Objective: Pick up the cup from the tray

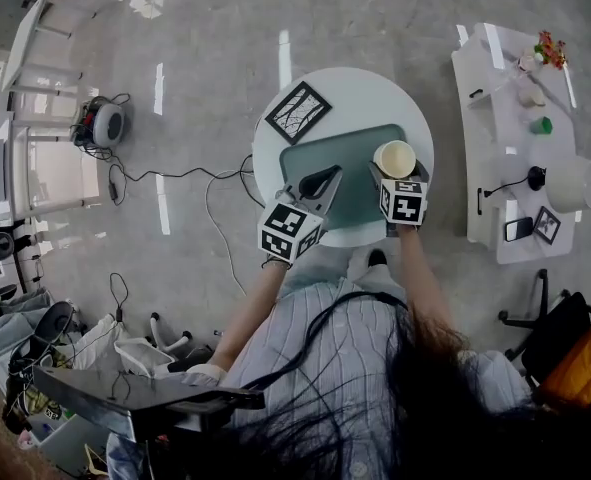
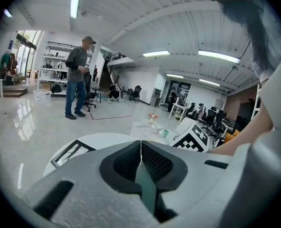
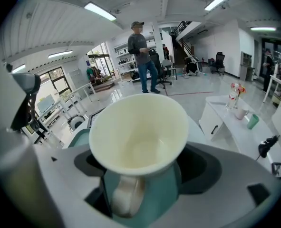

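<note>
- Cup (image 3: 138,137): cream, handled, empty, upright; over the right part of the green tray (image 1: 350,153), handle facing the near side.
- Right gripper (image 3: 140,184): jaws partly parted, clamped on the cup's sides.
- Left gripper (image 2: 141,163): jaws pressed together, holding nothing; over the tray's near-left edge.
- Round white table (image 1: 360,93): bears the tray.

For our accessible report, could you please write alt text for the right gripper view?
An empty cream cup is held between the jaws of the right hand-held gripper, its handle toward the camera, over a green tray on a round white table. A person stands far behind.
</note>
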`<act>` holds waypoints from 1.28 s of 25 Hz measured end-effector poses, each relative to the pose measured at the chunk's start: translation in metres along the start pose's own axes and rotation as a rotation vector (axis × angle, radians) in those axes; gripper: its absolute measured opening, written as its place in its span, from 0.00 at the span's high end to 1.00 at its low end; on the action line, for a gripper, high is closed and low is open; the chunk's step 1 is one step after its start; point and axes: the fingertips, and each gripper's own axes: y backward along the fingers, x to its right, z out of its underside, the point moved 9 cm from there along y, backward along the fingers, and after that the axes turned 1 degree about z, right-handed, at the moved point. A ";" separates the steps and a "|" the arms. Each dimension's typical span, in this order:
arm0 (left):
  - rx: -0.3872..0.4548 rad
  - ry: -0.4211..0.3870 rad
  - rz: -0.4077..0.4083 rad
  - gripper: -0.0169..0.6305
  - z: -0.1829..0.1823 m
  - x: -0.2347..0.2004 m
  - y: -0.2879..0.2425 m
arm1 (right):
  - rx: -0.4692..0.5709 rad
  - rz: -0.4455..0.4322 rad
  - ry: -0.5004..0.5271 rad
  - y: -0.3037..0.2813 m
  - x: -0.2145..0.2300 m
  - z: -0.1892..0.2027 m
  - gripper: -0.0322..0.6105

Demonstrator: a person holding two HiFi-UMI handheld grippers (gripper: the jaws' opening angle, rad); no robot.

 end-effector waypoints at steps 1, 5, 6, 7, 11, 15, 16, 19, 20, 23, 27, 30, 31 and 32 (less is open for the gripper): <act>0.004 -0.001 -0.003 0.95 0.000 0.002 0.001 | 0.007 -0.007 0.001 0.004 0.000 -0.002 0.31; 0.019 -0.004 -0.010 0.95 -0.002 0.015 0.005 | 0.028 -0.047 0.020 0.028 -0.002 -0.011 0.31; 0.024 -0.006 -0.012 0.95 -0.002 0.018 0.006 | 0.031 -0.057 0.027 0.034 -0.003 -0.012 0.31; 0.029 -0.007 -0.014 0.95 -0.002 0.022 0.007 | 0.034 -0.069 0.031 0.041 -0.003 -0.014 0.31; 0.049 -0.013 -0.025 0.95 0.000 0.041 0.010 | 0.039 -0.123 0.032 0.070 -0.004 -0.014 0.31; 0.063 -0.016 -0.045 0.95 0.003 0.061 0.018 | 0.044 -0.159 0.046 0.100 -0.006 -0.012 0.31; 0.066 -0.015 -0.051 0.95 0.004 0.066 0.020 | 0.047 -0.170 0.048 0.107 -0.006 -0.010 0.31; 0.076 -0.012 -0.071 0.95 0.009 0.085 0.024 | 0.053 -0.199 0.054 0.128 -0.003 -0.004 0.31; 0.080 -0.011 -0.078 0.95 0.010 0.091 0.025 | 0.055 -0.207 0.056 0.135 -0.002 -0.001 0.31; 0.097 -0.006 -0.099 0.95 0.017 0.115 0.031 | 0.058 -0.232 0.072 0.155 0.002 0.010 0.31; 0.113 -0.002 -0.119 0.95 0.029 0.147 0.035 | 0.064 -0.268 0.104 0.179 0.007 0.026 0.31; 0.122 0.004 -0.131 0.95 0.038 0.170 0.039 | 0.068 -0.297 0.124 0.197 0.010 0.036 0.31; 0.124 0.007 -0.134 0.95 0.041 0.177 0.040 | 0.068 -0.306 0.129 0.203 0.011 0.040 0.31; 0.126 0.009 -0.137 0.95 0.044 0.184 0.042 | 0.068 -0.313 0.133 0.208 0.012 0.045 0.31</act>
